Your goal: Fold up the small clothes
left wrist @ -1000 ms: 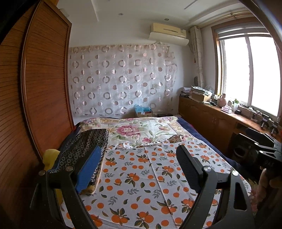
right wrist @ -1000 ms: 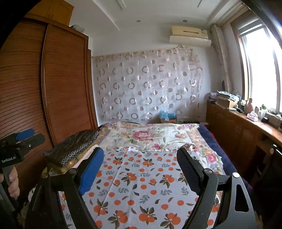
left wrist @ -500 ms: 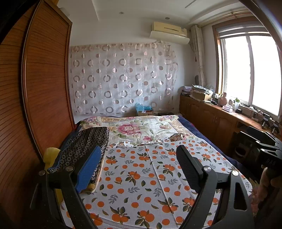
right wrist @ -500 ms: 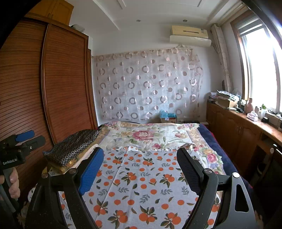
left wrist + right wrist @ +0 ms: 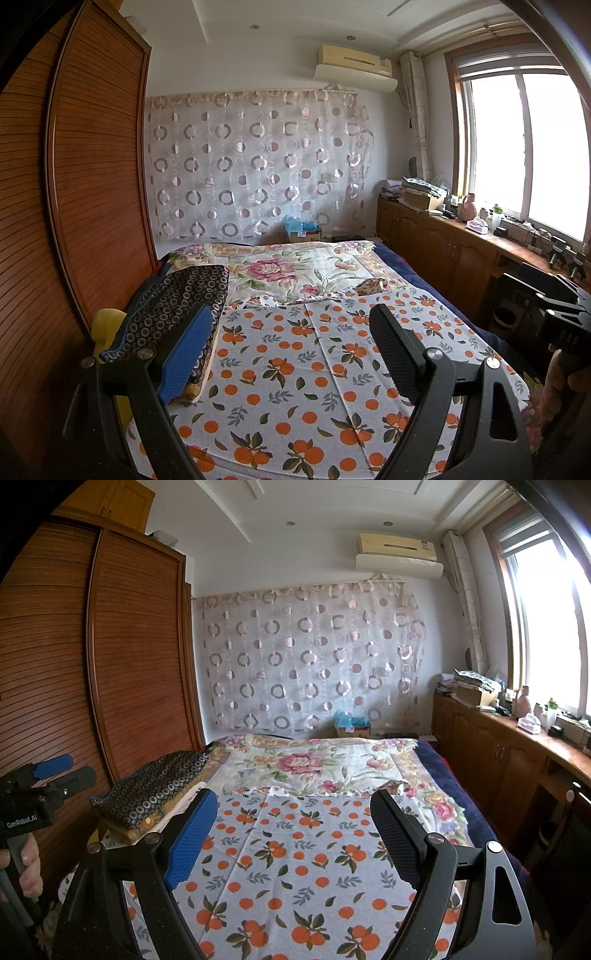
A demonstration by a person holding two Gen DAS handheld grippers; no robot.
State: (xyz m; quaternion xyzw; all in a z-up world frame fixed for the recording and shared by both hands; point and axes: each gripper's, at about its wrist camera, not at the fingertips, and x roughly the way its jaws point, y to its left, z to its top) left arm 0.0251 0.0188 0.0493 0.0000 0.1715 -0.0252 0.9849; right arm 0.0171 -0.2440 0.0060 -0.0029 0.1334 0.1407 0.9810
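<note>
A white garment with an orange fruit print (image 5: 317, 373) lies spread flat on the bed, also in the right wrist view (image 5: 306, 867). A stack of folded clothes topped by a dark ring-patterned piece (image 5: 177, 306) sits at the bed's left edge, also in the right wrist view (image 5: 155, 790). My left gripper (image 5: 291, 325) is open and empty, held above the garment. My right gripper (image 5: 295, 812) is open and empty, also above it. Each gripper's body shows at the edge of the other's view.
A floral bedspread (image 5: 295, 266) covers the bed behind the garment. A wooden wardrobe (image 5: 74, 192) stands along the left. A wooden counter with clutter (image 5: 461, 236) runs under the window on the right. A small crumpled cloth (image 5: 371, 286) lies near the garment's far right corner.
Both grippers have lifted or tilted slightly; the view has shifted a little. Both stay open and nothing on the bed has moved.
</note>
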